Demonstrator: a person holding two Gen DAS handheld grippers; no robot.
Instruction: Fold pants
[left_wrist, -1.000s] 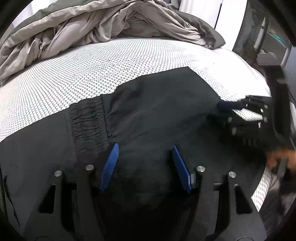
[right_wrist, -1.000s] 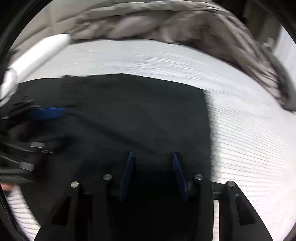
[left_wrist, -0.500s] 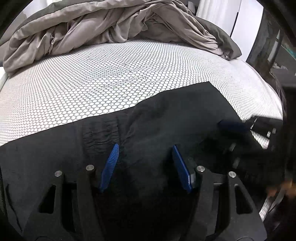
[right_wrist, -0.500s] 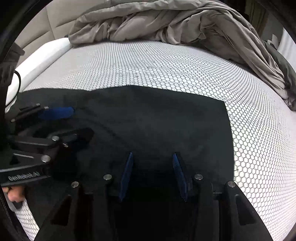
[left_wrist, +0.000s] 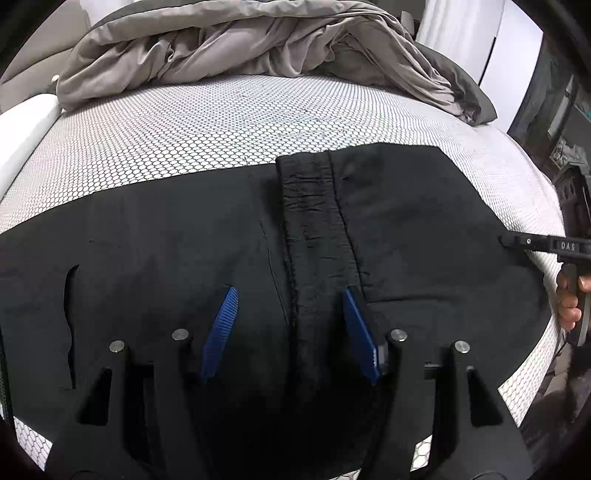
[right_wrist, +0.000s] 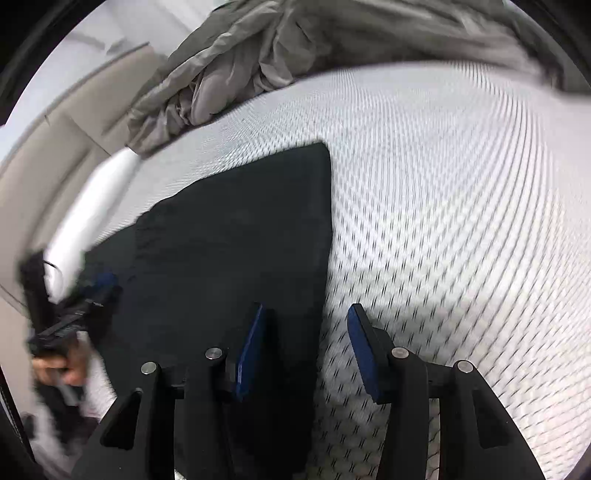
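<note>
Waistband (left_wrist: 317, 236) now centred; pants' (left_wrist: 166, 266) near edge hidden

– What's lying behind?
– A rumpled grey-brown duvet (left_wrist: 258, 48) is sprawling across the white honeycomb-patterned mattress (left_wrist: 207, 125) (beige padded headboard (right_wrist: 55, 147) at left).
– Light?
– It's falling evenly.

Left wrist view looked steeply down, close over black pants (left_wrist: 406, 229) on honeycomb mattress (left_wrist: 184, 129); right wrist view, blurred, likewise. Shared: pants, mattress, grey duvet (left_wrist: 258, 40).
</note>
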